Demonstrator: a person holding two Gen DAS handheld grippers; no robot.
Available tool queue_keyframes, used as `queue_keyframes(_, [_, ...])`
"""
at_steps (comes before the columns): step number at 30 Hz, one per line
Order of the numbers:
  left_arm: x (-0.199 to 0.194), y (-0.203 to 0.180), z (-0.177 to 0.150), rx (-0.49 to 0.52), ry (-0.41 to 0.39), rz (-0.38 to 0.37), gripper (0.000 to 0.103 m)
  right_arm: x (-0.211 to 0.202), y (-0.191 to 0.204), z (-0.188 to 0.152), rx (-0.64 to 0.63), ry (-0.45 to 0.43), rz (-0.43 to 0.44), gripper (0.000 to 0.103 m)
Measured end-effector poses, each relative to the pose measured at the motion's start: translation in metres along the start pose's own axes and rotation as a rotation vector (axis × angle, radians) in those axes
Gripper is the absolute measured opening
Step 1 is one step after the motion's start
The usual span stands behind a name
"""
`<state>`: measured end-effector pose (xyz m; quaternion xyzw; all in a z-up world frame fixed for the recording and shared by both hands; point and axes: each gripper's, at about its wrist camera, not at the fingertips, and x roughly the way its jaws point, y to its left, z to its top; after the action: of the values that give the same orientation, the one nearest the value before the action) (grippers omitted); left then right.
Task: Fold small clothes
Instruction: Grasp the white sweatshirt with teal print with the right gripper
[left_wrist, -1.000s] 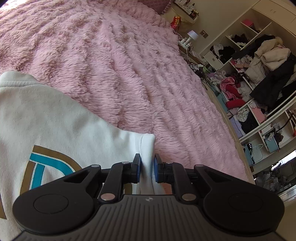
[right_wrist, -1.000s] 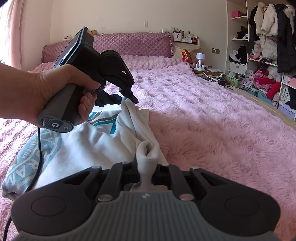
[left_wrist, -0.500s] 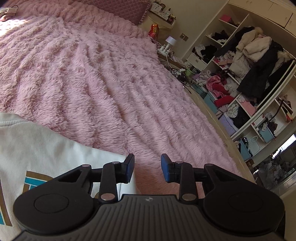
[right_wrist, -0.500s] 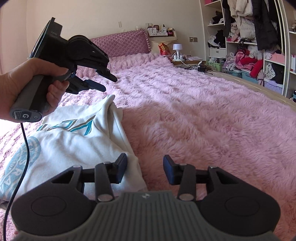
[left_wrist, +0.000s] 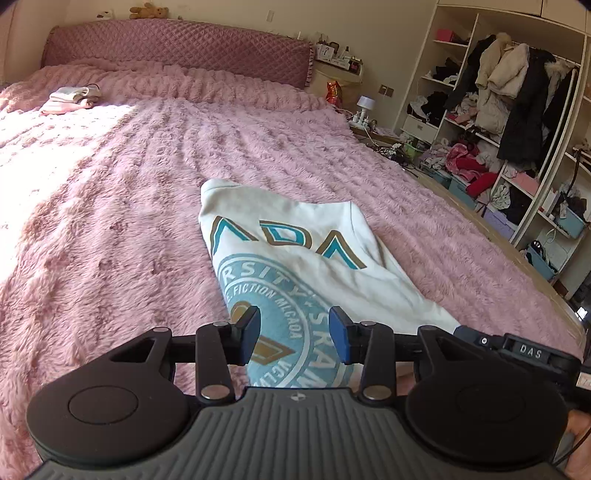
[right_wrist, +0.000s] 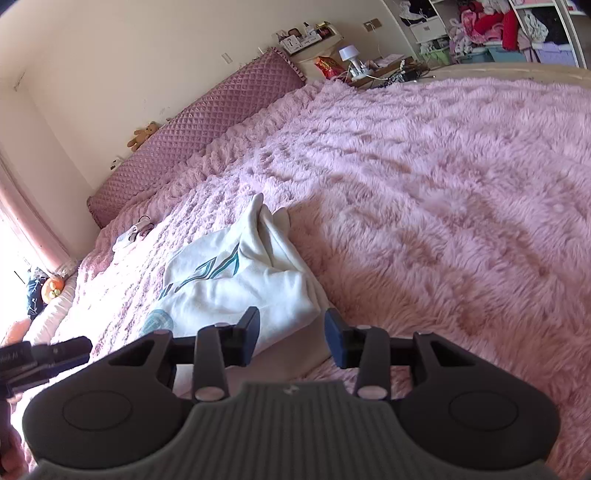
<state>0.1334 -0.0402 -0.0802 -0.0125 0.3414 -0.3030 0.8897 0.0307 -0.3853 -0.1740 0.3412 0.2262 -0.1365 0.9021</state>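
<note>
Left tongs (left_wrist: 294, 334) gape wide, gripping nothing, held low and level just above the near end of the white cotton sweatshirt with the teal-and-gold printed crest (left_wrist: 295, 254). Right tongs (right_wrist: 291, 338) spread wide too, empty, tilted down over its near corner. The garment lies partly folded on the fluffy pink bed blanket (left_wrist: 110, 206), a sleeve bunched along one side. It looks soft, light and floppy, likely to sag and drag on the pile, so pinch doubled edges at the corners. Whether either tip brushes the cloth is hard to tell.
</note>
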Motion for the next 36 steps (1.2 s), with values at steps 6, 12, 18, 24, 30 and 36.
queue_keyframes(6, [-0.004,-0.003,-0.036,0.075,0.083,0.039,0.052,0.016,0.002,-0.004,0.11,0.038,0.007,0.036])
queue_keyframes(12, [0.017,0.001,-0.049,0.037,0.114,0.078,0.052,0.026,0.008,0.005,0.123,0.057,-0.01,0.035])
queue_keyframes(18, [0.025,0.007,-0.054,0.004,0.113,0.062,0.037,0.028,0.006,0.009,0.112,0.072,-0.015,0.031])
queue_keyframes(24, [0.018,-0.012,-0.051,0.086,0.06,0.132,0.008,0.03,0.009,0.011,0.094,0.074,-0.022,0.0])
queue_keyframes(30, [0.014,-0.049,-0.044,0.282,0.04,0.245,0.007,0.014,0.018,0.025,0.033,-0.016,-0.043,0.0])
queue_keyframes(36, [0.05,-0.039,-0.063,0.299,0.216,0.252,0.009,0.044,-0.012,-0.005,0.107,0.089,-0.105,0.0])
